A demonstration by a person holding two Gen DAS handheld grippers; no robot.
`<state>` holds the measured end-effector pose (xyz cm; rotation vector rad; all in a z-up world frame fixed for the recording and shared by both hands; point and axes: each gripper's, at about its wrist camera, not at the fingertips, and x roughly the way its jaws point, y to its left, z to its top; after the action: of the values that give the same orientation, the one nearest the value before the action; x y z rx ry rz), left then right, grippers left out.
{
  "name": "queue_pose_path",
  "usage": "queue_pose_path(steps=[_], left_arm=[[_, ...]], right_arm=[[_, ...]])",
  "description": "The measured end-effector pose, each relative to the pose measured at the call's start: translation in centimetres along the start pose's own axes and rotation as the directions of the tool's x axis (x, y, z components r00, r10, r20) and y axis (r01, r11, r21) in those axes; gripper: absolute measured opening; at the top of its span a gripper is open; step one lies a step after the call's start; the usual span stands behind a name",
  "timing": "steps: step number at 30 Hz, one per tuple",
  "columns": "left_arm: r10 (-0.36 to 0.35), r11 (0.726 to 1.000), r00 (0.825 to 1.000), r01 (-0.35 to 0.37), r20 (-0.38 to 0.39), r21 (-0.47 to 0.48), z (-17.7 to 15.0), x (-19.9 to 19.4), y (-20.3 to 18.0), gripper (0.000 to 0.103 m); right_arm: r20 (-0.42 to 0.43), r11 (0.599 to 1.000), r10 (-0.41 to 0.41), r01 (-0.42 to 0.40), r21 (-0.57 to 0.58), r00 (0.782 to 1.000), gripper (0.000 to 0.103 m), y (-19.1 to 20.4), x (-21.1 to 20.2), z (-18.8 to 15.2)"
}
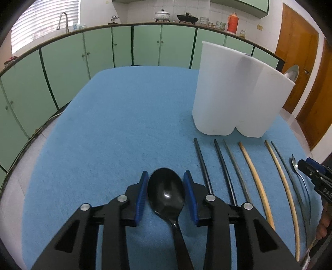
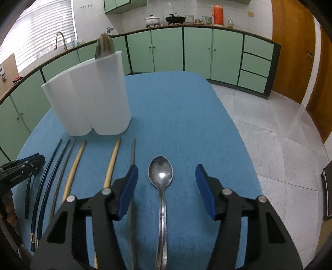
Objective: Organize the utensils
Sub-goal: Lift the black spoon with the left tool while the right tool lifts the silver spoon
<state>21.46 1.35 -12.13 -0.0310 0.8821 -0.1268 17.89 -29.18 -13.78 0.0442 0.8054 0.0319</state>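
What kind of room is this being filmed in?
Most likely a home kitchen: green cabinets run along the wall, a sink tap stands by the window, and pots and an orange flask sit on the counter.

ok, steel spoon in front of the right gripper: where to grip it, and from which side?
Probably the neck, just behind the bowl. The steel spoon lies flat, bowl up, on the blue mat, handle running back towards the right gripper, whose pads already straddle it. Come from above and pinch across the thin handle; the bowl is wide and rounded, so the pads could slip off.
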Motion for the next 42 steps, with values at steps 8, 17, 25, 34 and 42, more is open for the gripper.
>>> queue_pose_path(steps=[8, 17, 25, 34, 42], left_arm=[[-0.001, 1.000, 1.000, 0.001, -0.001, 0.006, 0.3, 0.3, 0.4, 0.034], [0.006, 1.000, 1.000, -0.006, 0.007, 0.014, 0.1, 0.6, 0.0, 0.034], [0.002, 1.000, 0.999, -0.002, 0.037, 0.010, -0.3, -0.1, -0.1, 0.034], [-0.040, 0.999, 0.983, 0.040, 0.181, 0.002, -0.2, -3.5, -0.2, 0.034], [-0.063, 0.998, 0.944, 0.066, 0.325, 0.001, 0.4, -6.9, -0.8, 0.034]], right_arm=[[-0.050, 1.000, 0.005, -0.005, -0.013, 0.999, 0.045, 0.1, 1.2, 0.5], [-0.068, 0.999, 0.004, -0.006, -0.034, 0.998, 0.029, 0.2, 1.6, 0.3], [-0.023, 0.999, 0.046, -0.047, -0.014, 0.999, 0.027, -0.2, 0.3, 0.2], [0.161, 0.995, 0.097, -0.092, -0.041, 0.982, 0.027, 0.1, -5.0, 0.4], [0.267, 0.993, 0.118, -0.112, -0.037, 0.956, 0.027, -0.2, -8.6, 1.3]])
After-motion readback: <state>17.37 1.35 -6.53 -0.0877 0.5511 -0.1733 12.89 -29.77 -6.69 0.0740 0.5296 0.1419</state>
